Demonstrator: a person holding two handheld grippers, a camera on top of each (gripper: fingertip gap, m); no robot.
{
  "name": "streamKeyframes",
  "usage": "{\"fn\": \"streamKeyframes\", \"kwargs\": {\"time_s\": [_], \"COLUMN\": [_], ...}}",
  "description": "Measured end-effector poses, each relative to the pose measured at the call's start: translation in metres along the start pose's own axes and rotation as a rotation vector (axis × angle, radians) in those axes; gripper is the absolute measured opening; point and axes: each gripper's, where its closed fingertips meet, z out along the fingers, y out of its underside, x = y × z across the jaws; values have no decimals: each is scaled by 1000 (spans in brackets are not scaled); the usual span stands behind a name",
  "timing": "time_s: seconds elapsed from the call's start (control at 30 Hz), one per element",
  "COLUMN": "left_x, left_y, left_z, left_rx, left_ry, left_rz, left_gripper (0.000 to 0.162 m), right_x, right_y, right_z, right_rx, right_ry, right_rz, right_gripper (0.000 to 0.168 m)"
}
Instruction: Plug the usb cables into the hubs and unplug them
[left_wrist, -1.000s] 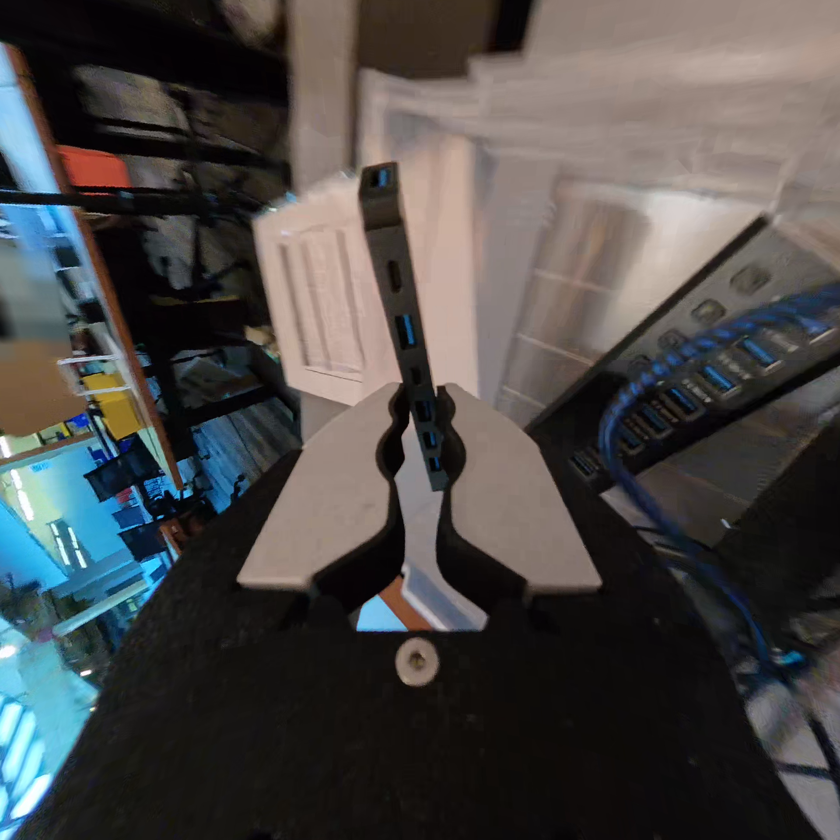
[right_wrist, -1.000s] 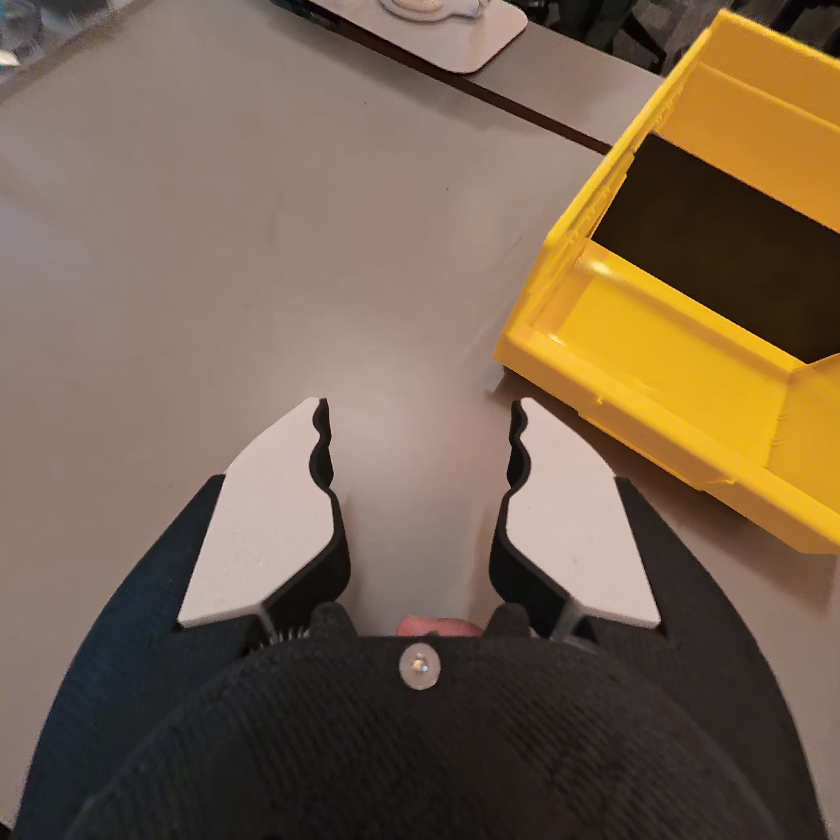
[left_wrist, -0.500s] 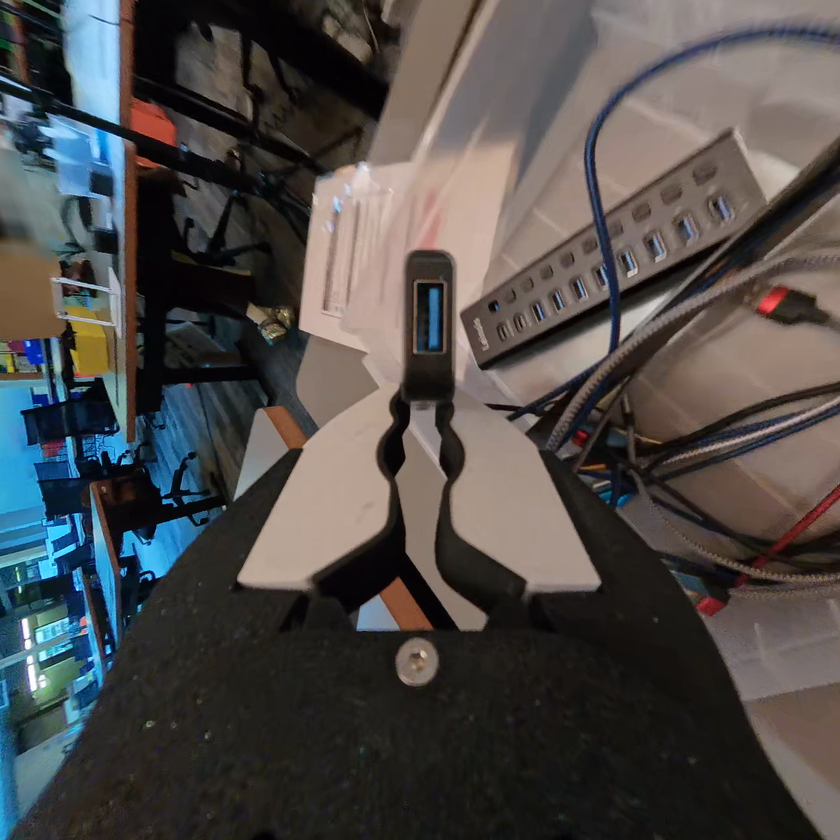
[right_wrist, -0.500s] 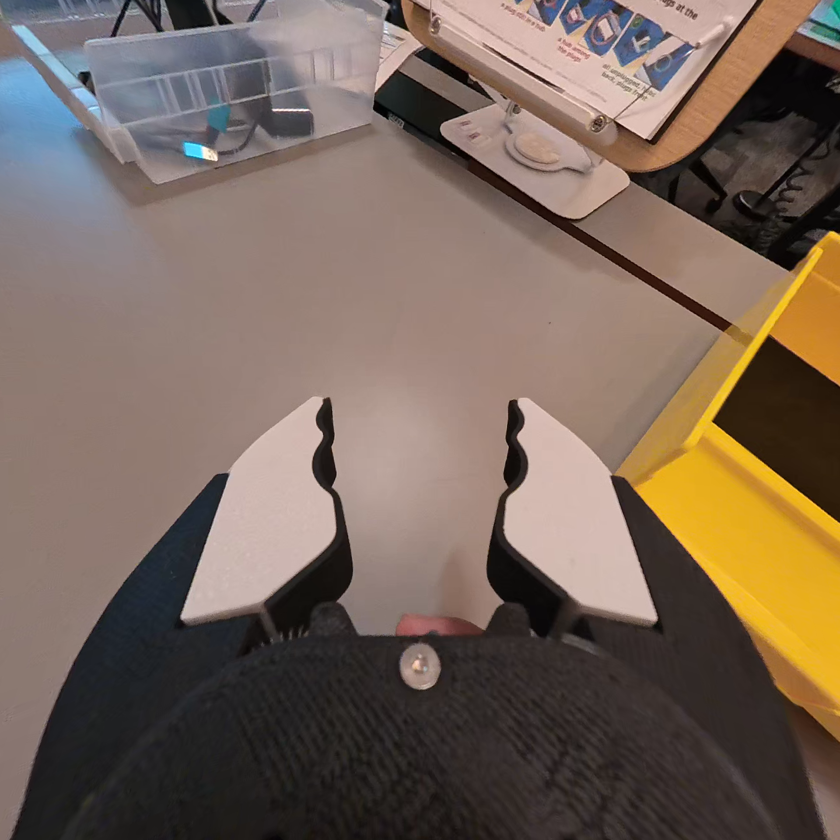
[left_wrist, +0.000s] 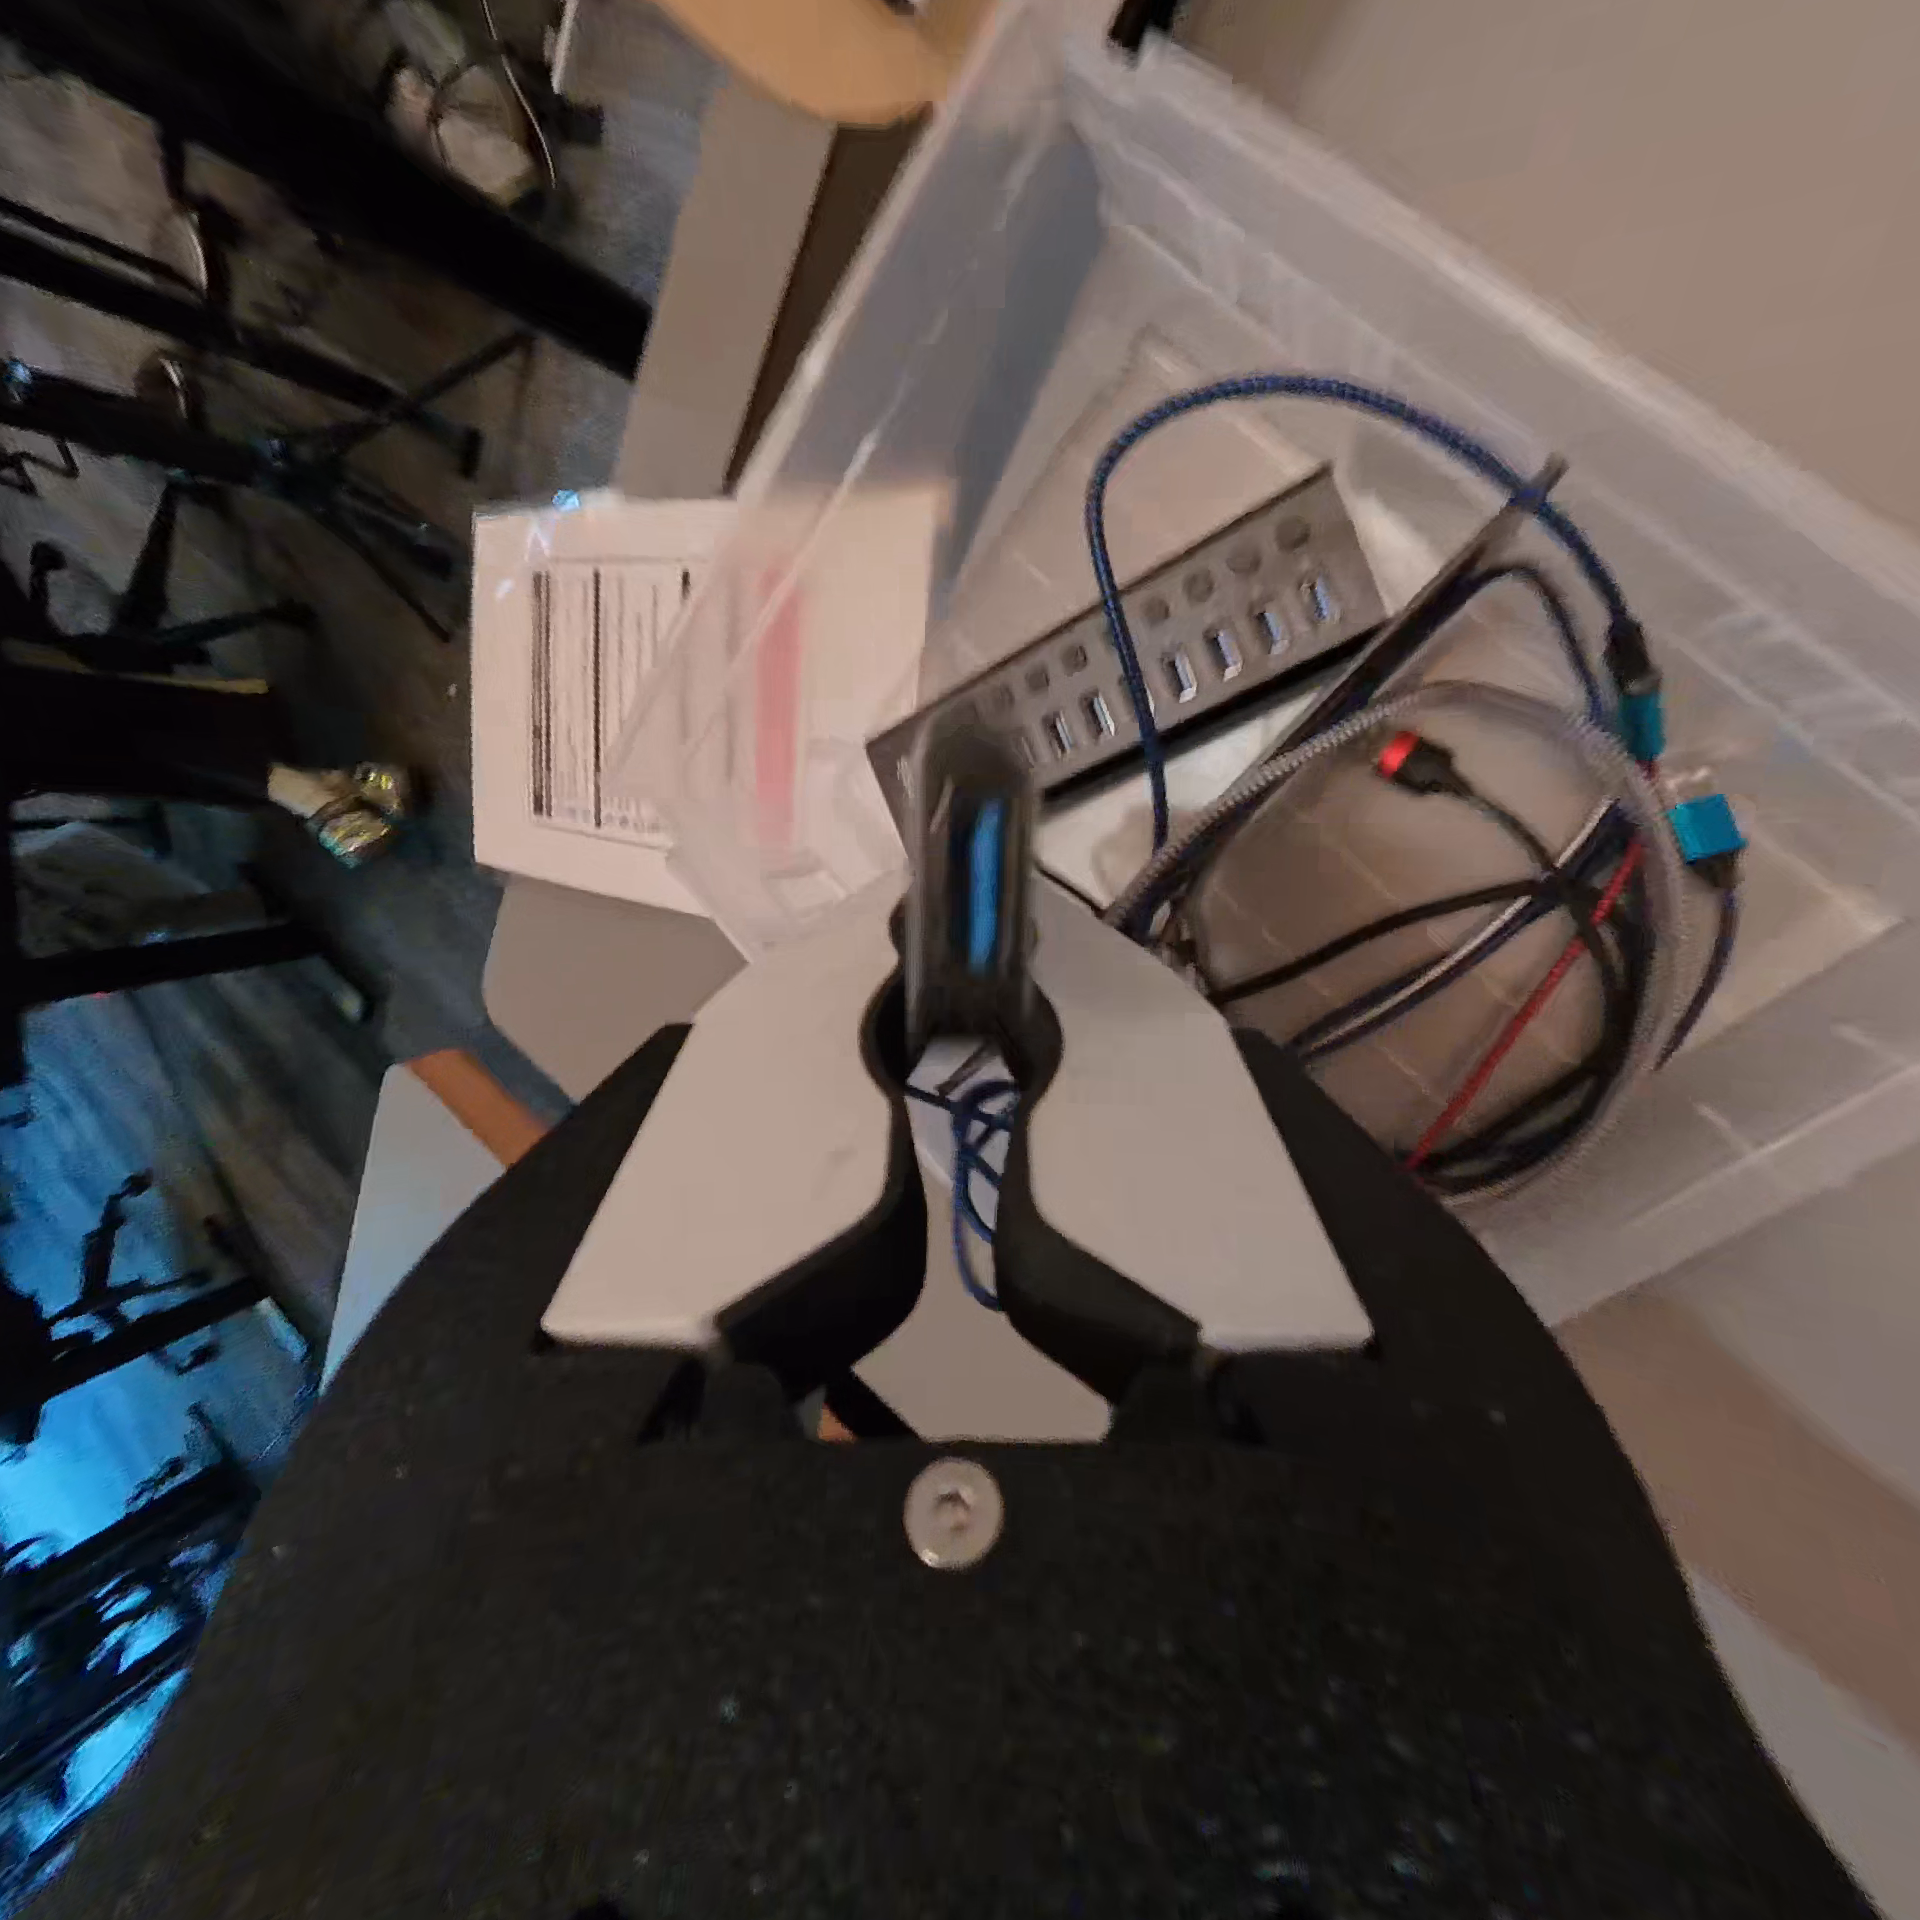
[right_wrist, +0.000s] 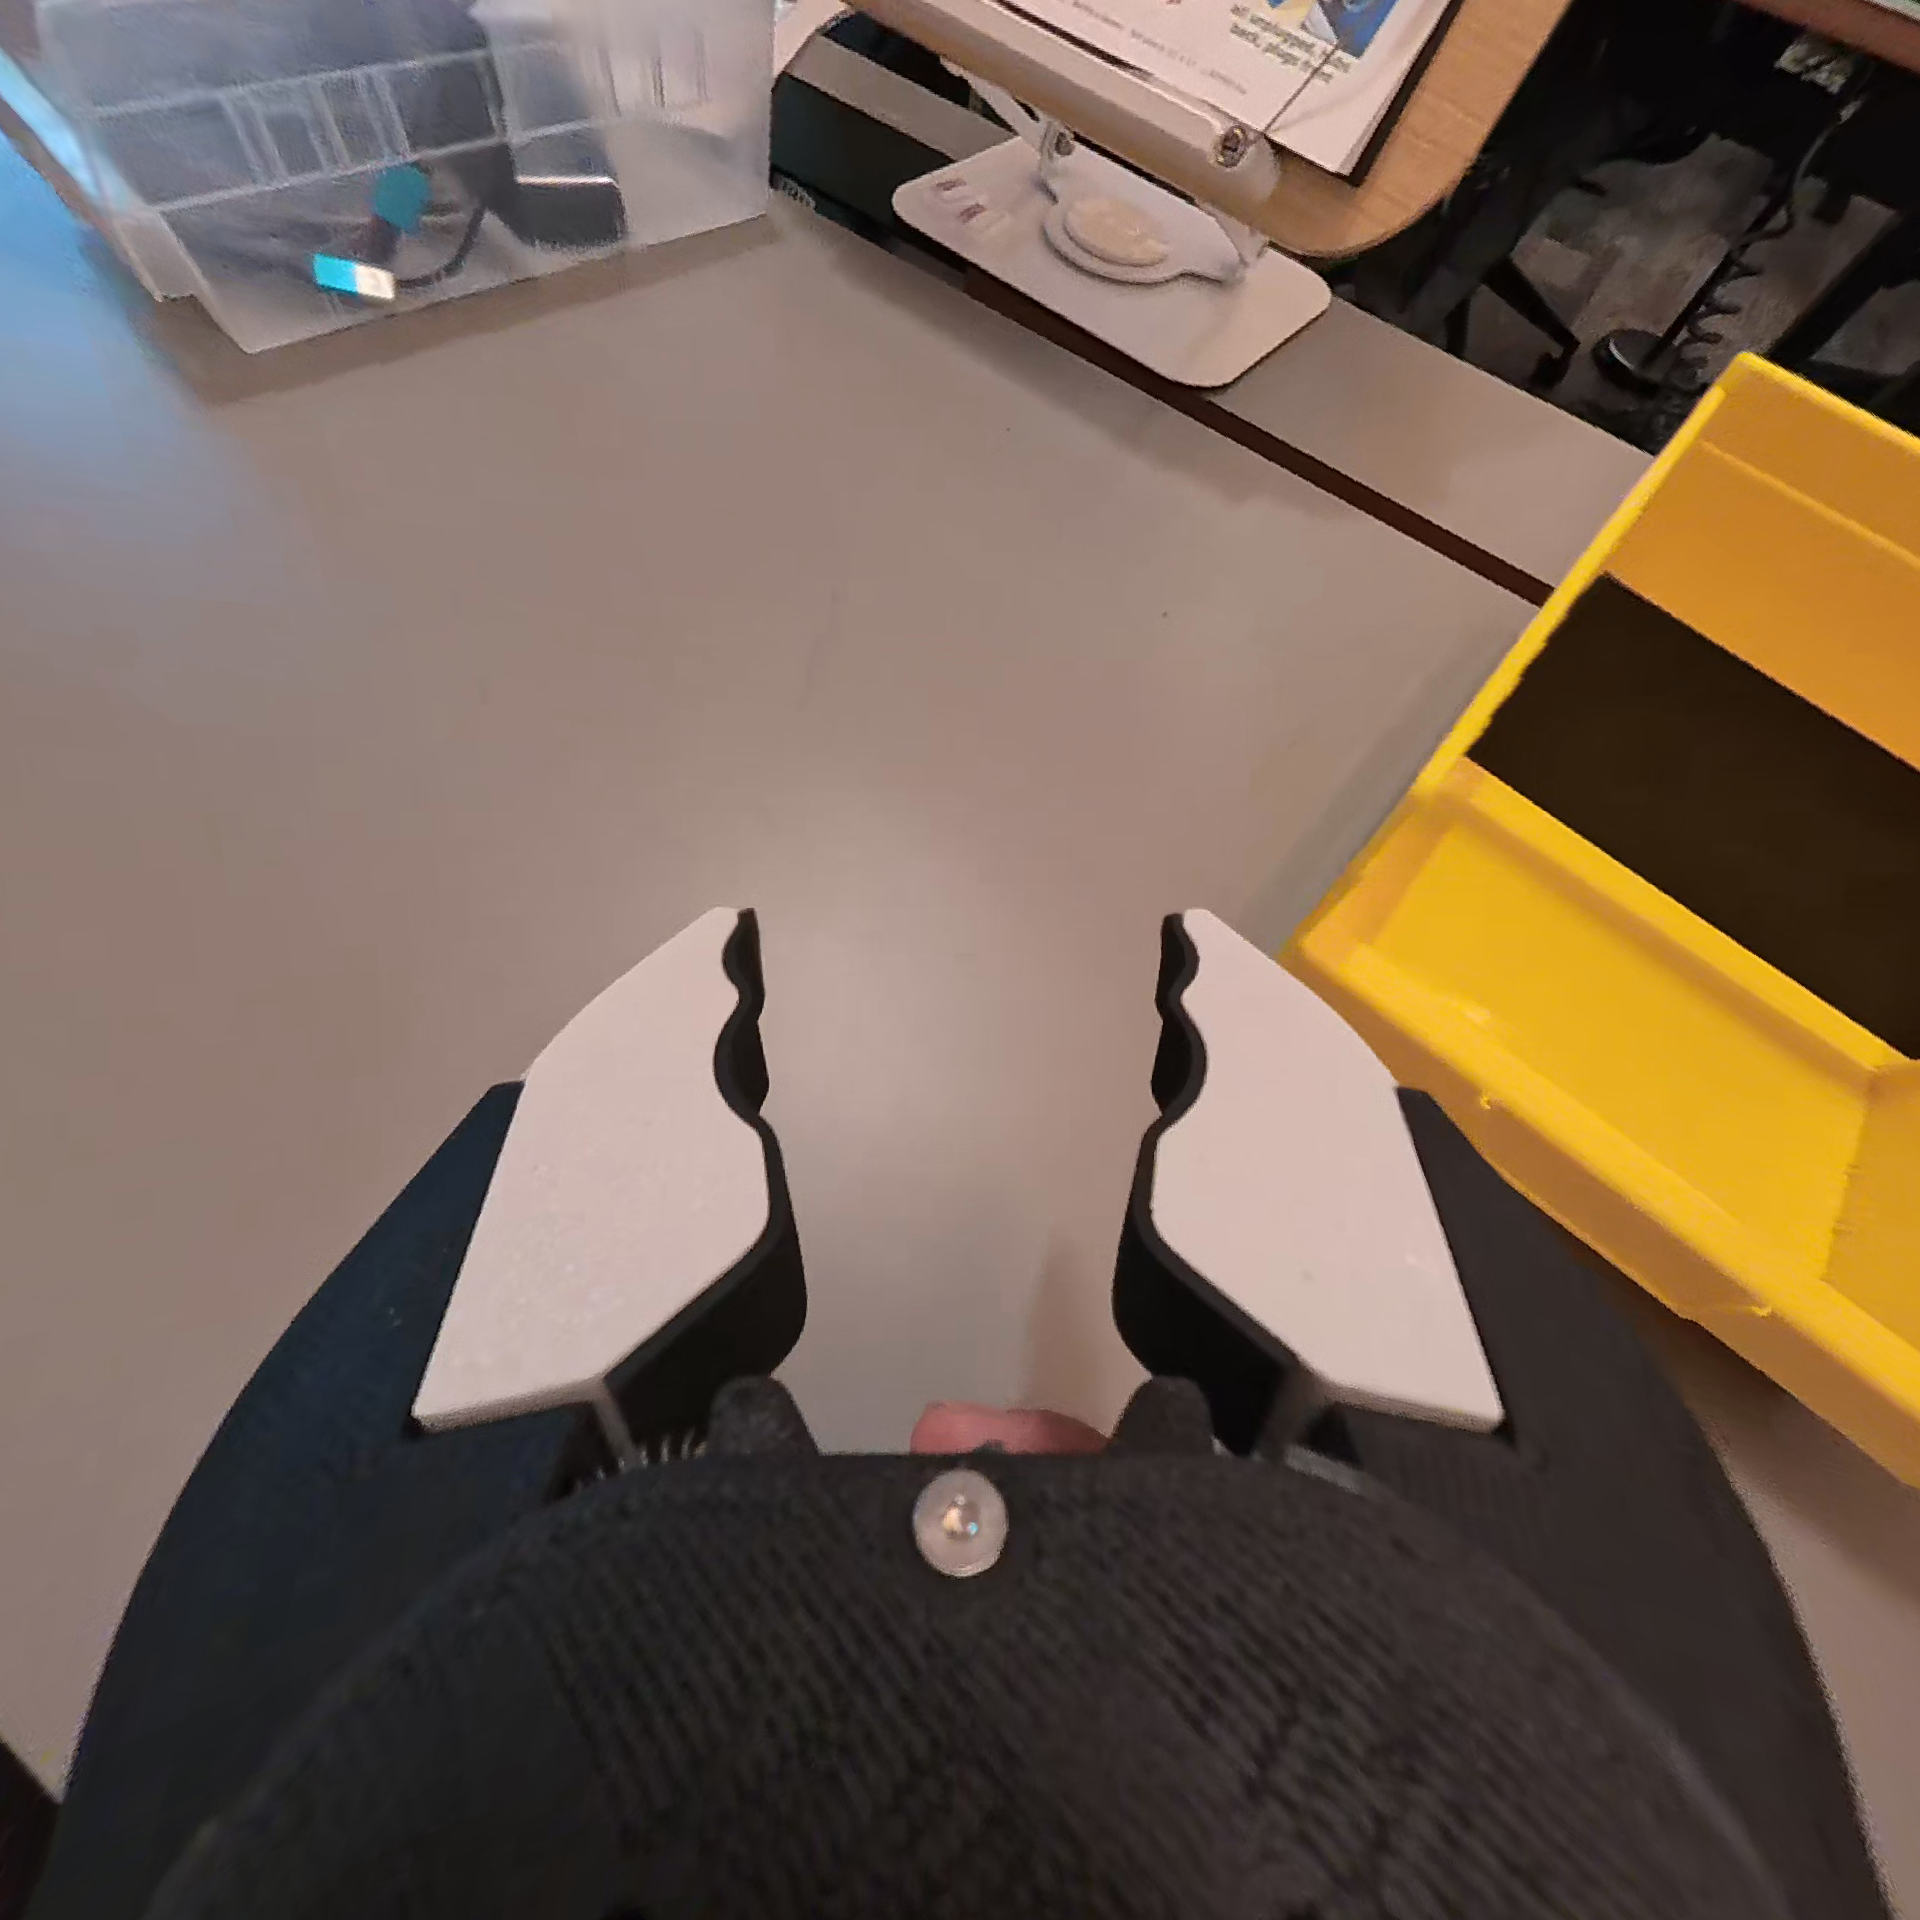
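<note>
My left gripper is shut on a small black USB hub, seen end-on with its blue port facing the camera, held above a clear plastic bin. Inside the bin lie a long dark multi-port hub and a tangle of cables, blue, black, red and braided grey. A blue cable hangs below the jaws. My right gripper is open and empty above the bare grey table. The same clear bin shows at the far left of the right wrist view.
A yellow bin stands right of my right gripper. A white stand holding a printed sheet is at the table's back edge. White papers in a clear sleeve lie beside the clear bin, near the table edge. About 55 cm separates my left fingertips from my right.
My left gripper has swung with the small hub, so the clear bin and its cables now lie more fully in view. My right gripper has tilted up and left, away from the yellow bin.
</note>
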Motion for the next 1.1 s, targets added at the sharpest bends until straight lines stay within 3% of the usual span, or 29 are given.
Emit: {"fn": "streamKeyframes", "kwargs": {"time_s": [0.3, 0.67, 0.83, 0.93, 1.1], "left_x": [-16, -35, -31, -29, -58], "left_y": [16, -11, -17, -5, -18], "left_z": [39, 84, 82, 83, 55], "left_rx": [-90, 57, 161, 114, 366], "left_ry": [-127, -205, -154, -160, -272], "left_rz": [20, -137, -242, -188, -376], "left_gripper": [11, 10, 10, 10, 10], "right_x": [-1, -2, 2, 2, 1], "right_y": [-5, 4, 8, 11, 11], "right_z": [3, 5, 9, 13, 21], "right_rx": [18, 4, 2, -5, -6], "right_ry": [-10, -18, -24, -35, -49], "right_rz": [-13, -6, 15, 16, 21], "right_gripper": [73, 74, 74, 74, 74]}}
